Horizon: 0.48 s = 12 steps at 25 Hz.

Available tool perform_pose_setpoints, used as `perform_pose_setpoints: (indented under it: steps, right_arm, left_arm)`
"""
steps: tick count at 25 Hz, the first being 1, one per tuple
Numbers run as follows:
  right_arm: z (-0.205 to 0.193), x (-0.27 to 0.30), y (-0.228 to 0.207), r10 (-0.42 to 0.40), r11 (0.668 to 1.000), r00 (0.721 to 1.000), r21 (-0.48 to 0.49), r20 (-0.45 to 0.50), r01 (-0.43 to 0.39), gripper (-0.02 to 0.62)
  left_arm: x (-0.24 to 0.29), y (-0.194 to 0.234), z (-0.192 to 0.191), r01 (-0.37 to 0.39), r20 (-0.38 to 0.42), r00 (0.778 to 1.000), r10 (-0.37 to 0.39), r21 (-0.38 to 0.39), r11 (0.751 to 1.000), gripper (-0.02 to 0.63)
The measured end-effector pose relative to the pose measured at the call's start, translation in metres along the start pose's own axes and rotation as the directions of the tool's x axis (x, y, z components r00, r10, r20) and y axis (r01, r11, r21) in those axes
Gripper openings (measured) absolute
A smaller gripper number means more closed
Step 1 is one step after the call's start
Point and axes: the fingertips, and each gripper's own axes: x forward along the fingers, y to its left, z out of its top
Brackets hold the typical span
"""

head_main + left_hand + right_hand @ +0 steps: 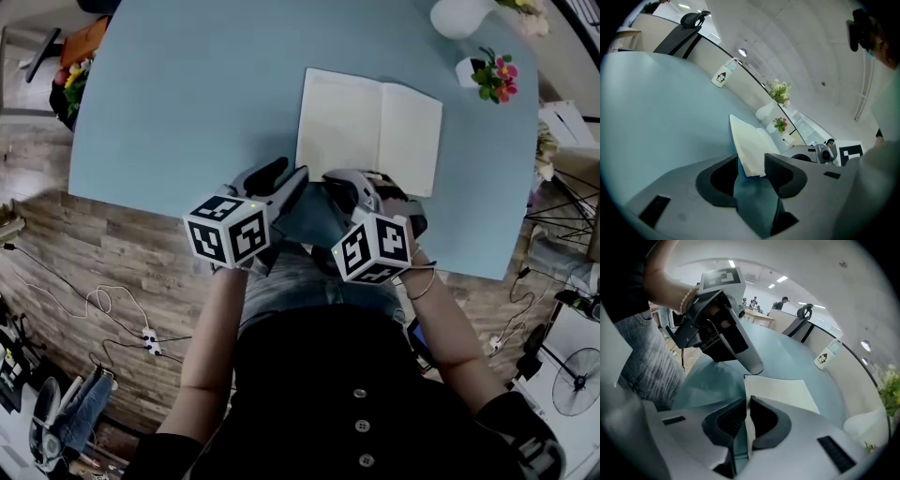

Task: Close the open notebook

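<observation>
The left gripper [751, 161] is released, its jaws spread around the near-left corner of the open notebook [370, 127], probably lining up to take the cover. The right gripper [746, 404] is clenched on the notebook's near edge, seemingly to lift that side for folding over. The notebook lies flat on a pale blue table [187, 94] with potted flowers [489, 75] far right, above a cable-strewn wood-plank floor [84, 244].

I see the notebook [370, 127] lying open on the table [187, 94] before me | left gripper [284, 180] at its near left corner | right gripper [354, 184] just right of it, on the near edge | flower pot [487, 77] behind the notebook's right side | vase [459, 17] further behind
</observation>
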Motion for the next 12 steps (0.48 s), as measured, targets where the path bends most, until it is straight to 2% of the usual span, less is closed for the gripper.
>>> perform_pose_setpoints:
  steps: [5,9,12]
  right_arm:
    - [0.003,-0.003,-0.002,-0.020,1.000,1.000,0.006,0.021,0.020,0.020]
    - [0.003,-0.006,-0.002,-0.031,1.000,0.999,0.006,0.034,0.031,0.019]
    - [0.002,-0.007,-0.001,-0.036,0.999,0.999,0.010,0.040,0.035,0.018]
  left_arm:
    - [0.004,0.000,0.002,0.001,0.004,1.000,-0.001,-0.061,0.998,0.212]
    - [0.008,-0.001,-0.001,0.005,-0.027,1.000,-0.008,-0.098,0.995,0.219]
    - [0.013,-0.003,-0.006,0.011,-0.061,0.998,-0.020,-0.154,0.988,0.220]
